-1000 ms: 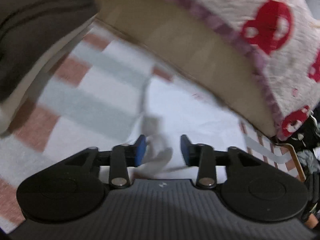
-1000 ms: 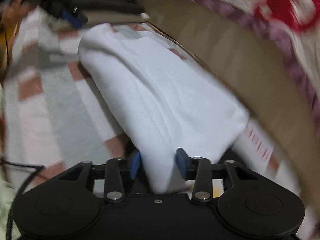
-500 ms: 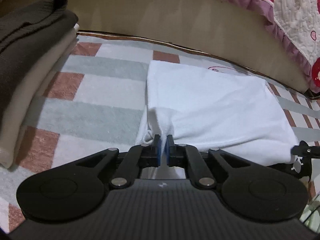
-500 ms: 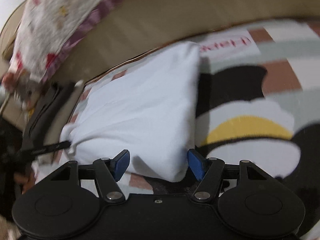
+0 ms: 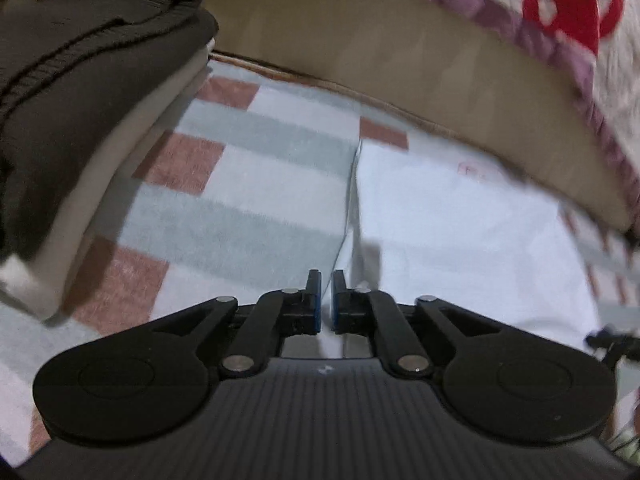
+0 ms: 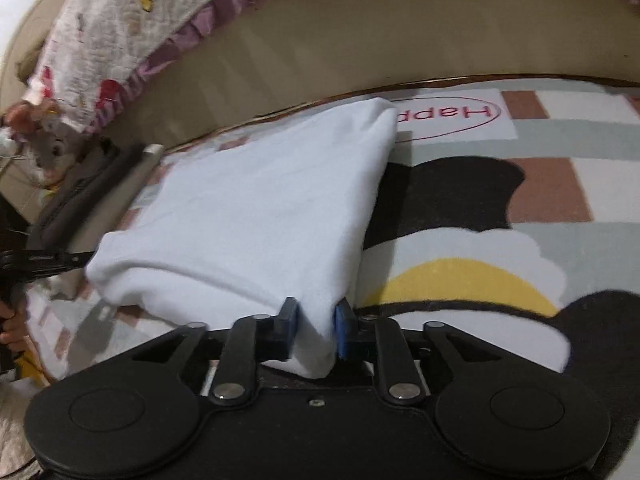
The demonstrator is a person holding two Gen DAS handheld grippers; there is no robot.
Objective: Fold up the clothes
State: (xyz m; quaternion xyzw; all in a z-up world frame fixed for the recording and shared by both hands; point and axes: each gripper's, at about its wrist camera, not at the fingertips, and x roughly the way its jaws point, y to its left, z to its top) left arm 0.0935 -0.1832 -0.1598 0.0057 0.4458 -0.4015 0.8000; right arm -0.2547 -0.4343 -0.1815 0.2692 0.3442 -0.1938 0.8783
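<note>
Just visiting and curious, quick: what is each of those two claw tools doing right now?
Left gripper: opening, a narrow gap, nothing clearly gripped.
Right gripper: closing on a corner of the folded white garment, pads against the cloth.

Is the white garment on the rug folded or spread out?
Folded: the white garment forms a thick, layered rectangle with doubled edges on the rug.

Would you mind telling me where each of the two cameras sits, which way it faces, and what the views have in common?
Left wrist: rides on the left hand-held gripper, angled down across the patterned blanket toward the bed side; its jaws are opening, nothing clearly between them; a dark folded stack lies at left.
Right wrist: rides on the right hand-held gripper, angled down at the blanket; its jaws are closing around a corner of the white garment; a hand shows at the left edge.
Shared: white garment, blanket, quilt.
</note>
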